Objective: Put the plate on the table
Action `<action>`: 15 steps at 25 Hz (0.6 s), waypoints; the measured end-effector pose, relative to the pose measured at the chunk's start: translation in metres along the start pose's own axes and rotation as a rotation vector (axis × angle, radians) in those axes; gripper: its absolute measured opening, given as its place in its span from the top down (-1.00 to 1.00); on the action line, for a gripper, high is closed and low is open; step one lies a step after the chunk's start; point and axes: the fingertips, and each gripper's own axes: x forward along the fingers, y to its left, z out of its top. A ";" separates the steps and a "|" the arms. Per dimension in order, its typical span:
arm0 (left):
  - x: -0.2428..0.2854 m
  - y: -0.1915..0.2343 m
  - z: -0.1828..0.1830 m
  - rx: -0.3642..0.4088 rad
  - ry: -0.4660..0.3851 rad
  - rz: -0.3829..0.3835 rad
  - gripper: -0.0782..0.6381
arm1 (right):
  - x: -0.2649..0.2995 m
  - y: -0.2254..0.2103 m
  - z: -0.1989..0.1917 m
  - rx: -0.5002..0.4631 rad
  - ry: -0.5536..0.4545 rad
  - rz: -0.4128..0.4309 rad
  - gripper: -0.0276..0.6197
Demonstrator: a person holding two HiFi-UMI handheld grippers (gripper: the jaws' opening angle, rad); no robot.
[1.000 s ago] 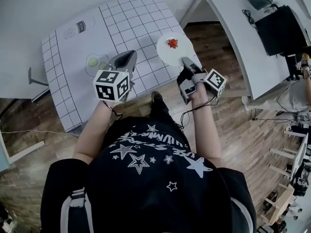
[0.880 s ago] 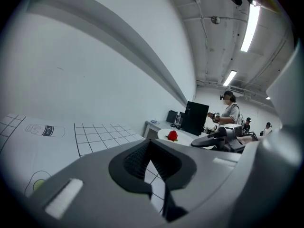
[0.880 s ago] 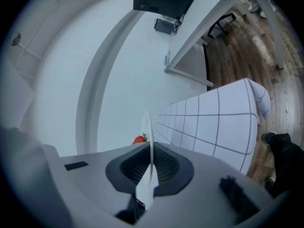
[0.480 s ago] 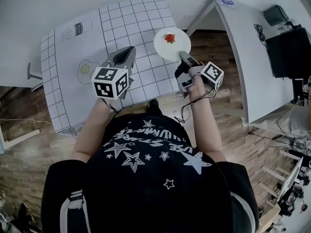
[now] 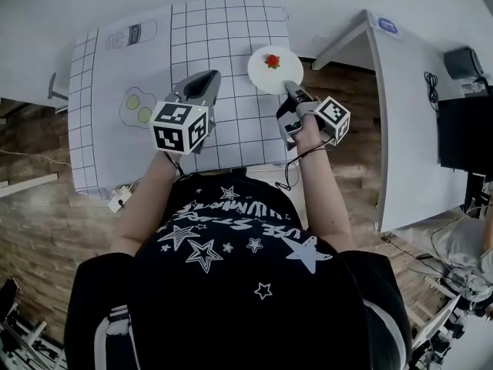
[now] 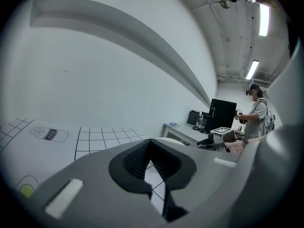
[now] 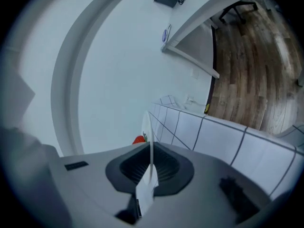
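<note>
A white plate (image 5: 271,74) carrying a small red strawberry-like piece (image 5: 272,60) hangs over the right edge of the grid mat (image 5: 223,45) on the white table. My right gripper (image 5: 290,89) is shut on the plate's near rim. In the right gripper view the plate (image 7: 149,137) shows edge-on between the jaws of the right gripper (image 7: 150,164), with the red piece (image 7: 139,139) just left of it. Whether the plate touches the table I cannot tell. My left gripper (image 5: 202,81) hovers over the mat's middle. Seen from its own camera, the left gripper (image 6: 151,148) is shut and holds nothing.
The mat bears a printed fried egg (image 5: 137,106) and a printed can (image 5: 132,35). A second white desk (image 5: 400,114) stands at the right with a dark monitor (image 5: 466,137). A person (image 6: 259,115) stands far behind it. Wooden floor lies between the tables.
The head view has swung, so the table now sits squarer and further left in front of me. The right gripper keeps its hold on the plate; the left gripper stays shut over the mat.
</note>
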 end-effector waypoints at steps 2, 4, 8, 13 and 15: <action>0.006 0.005 0.000 -0.007 0.000 0.034 0.76 | 0.013 -0.004 0.007 0.003 0.013 0.009 0.85; 0.012 0.011 0.000 -0.014 0.001 0.067 0.76 | 0.023 -0.008 0.013 0.002 0.030 0.006 0.85; 0.021 0.018 -0.005 -0.031 0.010 0.119 0.76 | 0.039 -0.020 0.018 -0.007 0.072 -0.025 0.85; 0.025 0.013 -0.013 -0.037 0.023 0.149 0.76 | 0.054 -0.032 0.021 -0.006 0.107 -0.048 0.85; 0.025 0.012 -0.016 -0.040 0.029 0.158 0.76 | 0.059 -0.034 0.021 0.005 0.115 -0.054 0.85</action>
